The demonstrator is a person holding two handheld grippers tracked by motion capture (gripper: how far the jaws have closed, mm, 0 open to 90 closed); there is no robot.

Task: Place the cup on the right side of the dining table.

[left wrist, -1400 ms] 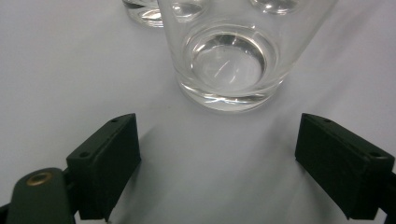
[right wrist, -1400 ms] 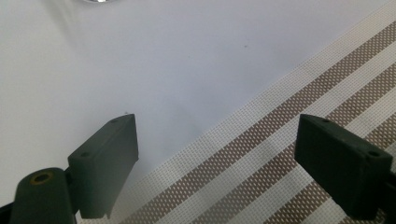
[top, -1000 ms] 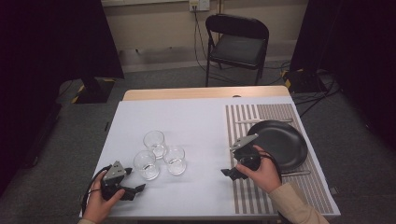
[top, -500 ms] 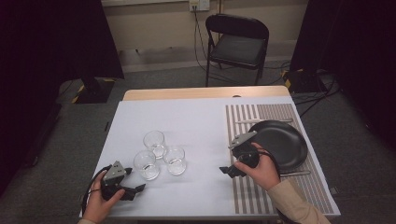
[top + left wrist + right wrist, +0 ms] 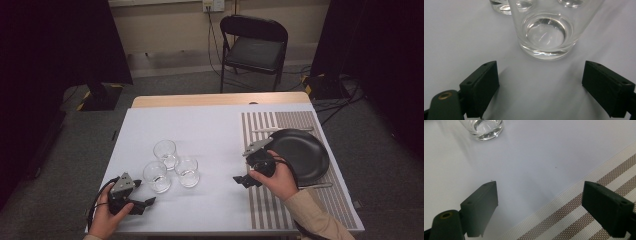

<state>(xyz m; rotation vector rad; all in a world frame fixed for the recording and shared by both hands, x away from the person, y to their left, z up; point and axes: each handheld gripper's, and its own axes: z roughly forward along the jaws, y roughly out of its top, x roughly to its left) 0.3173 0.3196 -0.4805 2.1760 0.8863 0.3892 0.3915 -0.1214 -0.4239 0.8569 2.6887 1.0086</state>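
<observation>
A folding chair (image 5: 254, 47) was seen behind the white surface (image 5: 210, 125). Three glasses (image 5: 170, 167) were grouped there, beside a striped mat (image 5: 280, 125). Both tongs, left (image 5: 145, 203) and right (image 5: 241, 179), were held spread wide, grasping nothing.

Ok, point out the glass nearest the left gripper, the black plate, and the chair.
nearest glass (image 5: 156, 176), high view, its rim
black plate (image 5: 303, 154), high view, its bare middle
chair (image 5: 252, 52), high view, its seat

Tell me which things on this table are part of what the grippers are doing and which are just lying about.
In hand:
left gripper, open
right gripper, open
nearest glass
right glass
far glass

Lying about:
black plate
striped placemat
cutlery beside the plate
folding chair
</observation>
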